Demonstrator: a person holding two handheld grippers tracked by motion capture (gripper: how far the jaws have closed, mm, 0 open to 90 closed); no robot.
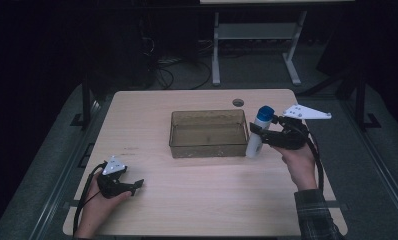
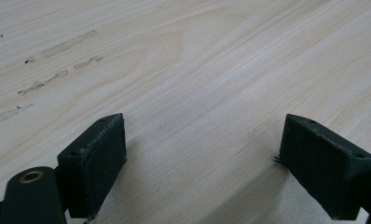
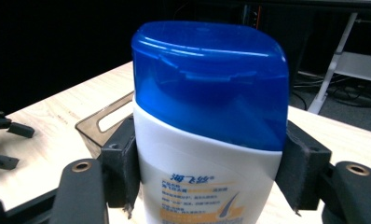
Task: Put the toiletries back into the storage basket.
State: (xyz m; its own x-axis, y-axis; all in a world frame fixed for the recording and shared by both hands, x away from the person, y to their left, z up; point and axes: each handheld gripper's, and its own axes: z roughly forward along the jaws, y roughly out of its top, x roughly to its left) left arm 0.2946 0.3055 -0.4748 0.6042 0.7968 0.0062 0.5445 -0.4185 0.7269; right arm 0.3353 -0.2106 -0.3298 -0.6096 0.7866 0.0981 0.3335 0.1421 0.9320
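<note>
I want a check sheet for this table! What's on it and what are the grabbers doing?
Surface: pale wooden table, with a round hole near the far edge and scuff marks.
Job's things: white shampoo bottle with a blue cap, upright beside the right end of the clear brown bin; the bin looks empty.
Clutter: nothing seen.
Grippers: right gripper clamps the bottle below the cap; left gripper is open, low over bare table.
Cables: black cable trails from the left gripper, another from the right.
Surroundings: dark room, white desk frame, floor cables.
</note>
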